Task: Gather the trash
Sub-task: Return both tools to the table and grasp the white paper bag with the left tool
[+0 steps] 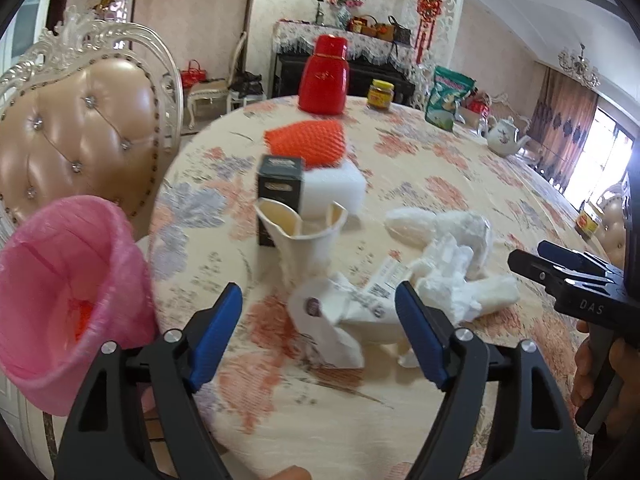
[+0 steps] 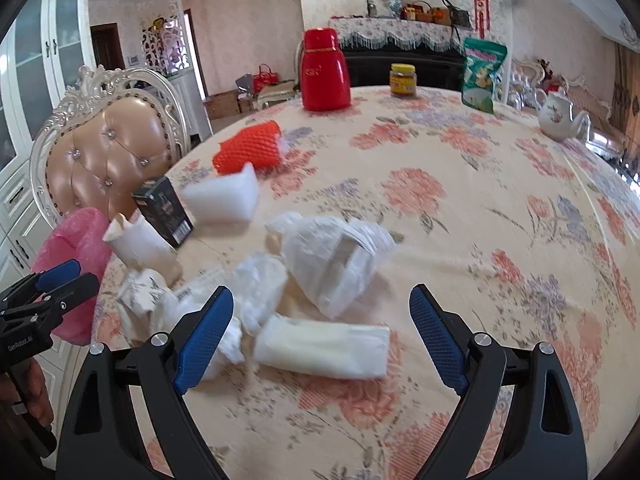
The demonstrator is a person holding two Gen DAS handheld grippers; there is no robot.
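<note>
Both grippers (image 1: 320, 336) (image 2: 320, 336) open over trash pile (image 2: 320, 344).

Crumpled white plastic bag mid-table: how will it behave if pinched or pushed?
The white plastic bag looks thin and creased, so it will probably be floppy and collapse between the pads. It seems puffed up with little inside, so likely very light and apt to slide on the tablecloth when pushed. It touches the crumpled tissue, which may drag along.
</note>
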